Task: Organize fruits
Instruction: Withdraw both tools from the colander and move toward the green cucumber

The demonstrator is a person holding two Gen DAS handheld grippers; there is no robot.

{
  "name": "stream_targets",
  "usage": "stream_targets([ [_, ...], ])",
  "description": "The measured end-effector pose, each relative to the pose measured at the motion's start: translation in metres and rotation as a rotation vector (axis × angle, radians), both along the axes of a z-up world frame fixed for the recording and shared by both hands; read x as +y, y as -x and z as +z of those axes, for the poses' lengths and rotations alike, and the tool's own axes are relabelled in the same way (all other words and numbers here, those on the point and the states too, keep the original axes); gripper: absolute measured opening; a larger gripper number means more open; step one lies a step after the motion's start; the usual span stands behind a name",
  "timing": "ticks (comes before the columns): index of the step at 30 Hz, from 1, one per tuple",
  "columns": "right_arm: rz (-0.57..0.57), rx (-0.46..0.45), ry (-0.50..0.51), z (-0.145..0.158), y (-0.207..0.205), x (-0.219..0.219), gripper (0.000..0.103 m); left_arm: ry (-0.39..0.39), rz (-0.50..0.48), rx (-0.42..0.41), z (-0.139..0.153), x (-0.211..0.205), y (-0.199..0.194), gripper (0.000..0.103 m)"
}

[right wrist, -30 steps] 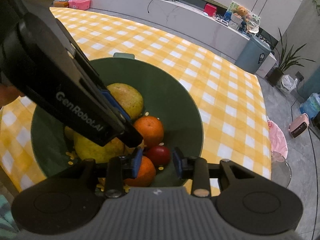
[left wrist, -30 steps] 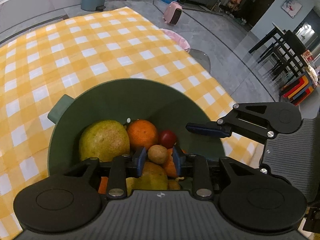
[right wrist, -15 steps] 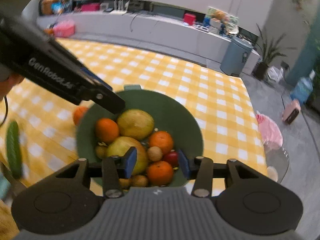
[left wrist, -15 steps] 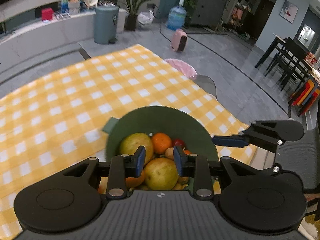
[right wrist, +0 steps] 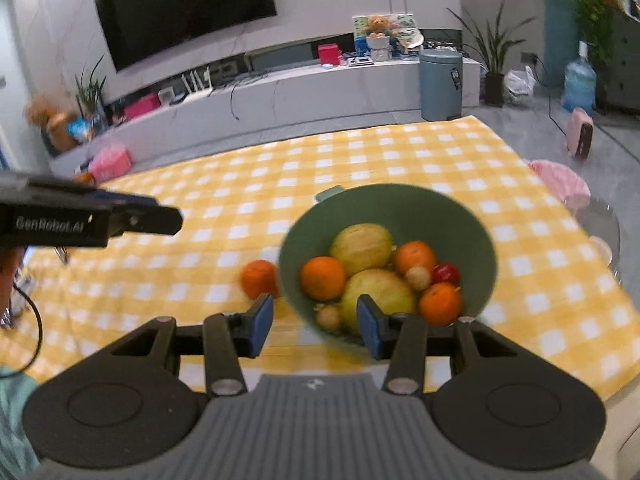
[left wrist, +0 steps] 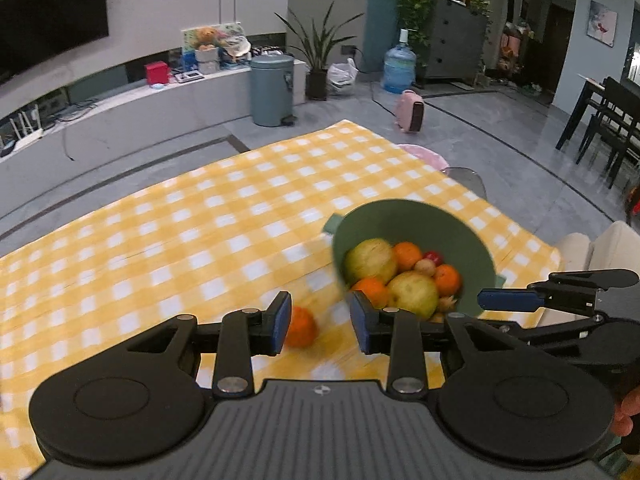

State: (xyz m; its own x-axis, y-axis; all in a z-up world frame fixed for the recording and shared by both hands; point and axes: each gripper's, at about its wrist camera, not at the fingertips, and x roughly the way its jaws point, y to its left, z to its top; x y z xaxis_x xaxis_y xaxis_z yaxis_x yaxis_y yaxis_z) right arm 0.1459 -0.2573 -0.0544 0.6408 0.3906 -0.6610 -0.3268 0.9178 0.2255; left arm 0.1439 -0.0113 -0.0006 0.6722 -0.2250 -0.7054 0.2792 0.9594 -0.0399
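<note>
Fruit filled the green bowl point(right wrist: 452, 216), which stood on the desk point(right wrist: 360, 152) under a yellow-and-white checked cloth point(left wrist: 200, 216); inside it lay two large yellow-green pears point(right wrist: 362, 244), several oranges point(right wrist: 322, 278), a small red fruit point(right wrist: 446, 273) and a couple of little tan ones point(right wrist: 417, 278); one more orange point(right wrist: 259, 279) sat on the cloth just beside the bowl's rim, outside it. My left claw point(left wrist: 320, 322) hung above the cloth with its jaws opening and nothing between its blue pads; through the gap I saw only that loose orange point(left wrist: 301, 327) below. My right claw point(right wrist: 315, 326) hung over the near edge of the bowl, its jaws parted and empty, pressing on no fruit. From the right wrist view my left claw point(right wrist: 160, 216) reached in from the left side, well apart from the bowl; from the left wrist view the tip of my right claw point(left wrist: 508, 300) showed just beside the bowl's right rim. Motion blur softened the bowl's edges in both views.
</note>
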Motion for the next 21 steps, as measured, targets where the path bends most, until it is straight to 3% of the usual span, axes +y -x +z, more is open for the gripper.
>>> stream_targets([
  [6, 0.0, 0.021, -0.041, -0.018, 0.024, 0.025, 0.044, -0.02, 0.045, 0.016, -0.012, 0.027, 0.03, 0.04],
  [11, 0.039, 0.036, -0.007, -0.031, 0.036, 0.046, 0.044, -0.012, 0.159, 0.116, -0.026, 0.052, 0.039, 0.04],
  [16, 0.098, 0.048, 0.014, -0.035, 0.042, 0.062, 0.044, 0.122, 0.267, 0.27, -0.039, 0.081, 0.042, 0.045],
  [18, 0.153, 0.065, 0.014, -0.038, 0.044, 0.072, 0.044, 0.169, 0.297, 0.308, -0.047, 0.092, 0.045, 0.045],
  [21, 0.307, 0.08, 0.036, -0.043, 0.05, 0.096, 0.048, 0.137, 0.329, 0.312, -0.053, 0.098, 0.051, 0.045],
])
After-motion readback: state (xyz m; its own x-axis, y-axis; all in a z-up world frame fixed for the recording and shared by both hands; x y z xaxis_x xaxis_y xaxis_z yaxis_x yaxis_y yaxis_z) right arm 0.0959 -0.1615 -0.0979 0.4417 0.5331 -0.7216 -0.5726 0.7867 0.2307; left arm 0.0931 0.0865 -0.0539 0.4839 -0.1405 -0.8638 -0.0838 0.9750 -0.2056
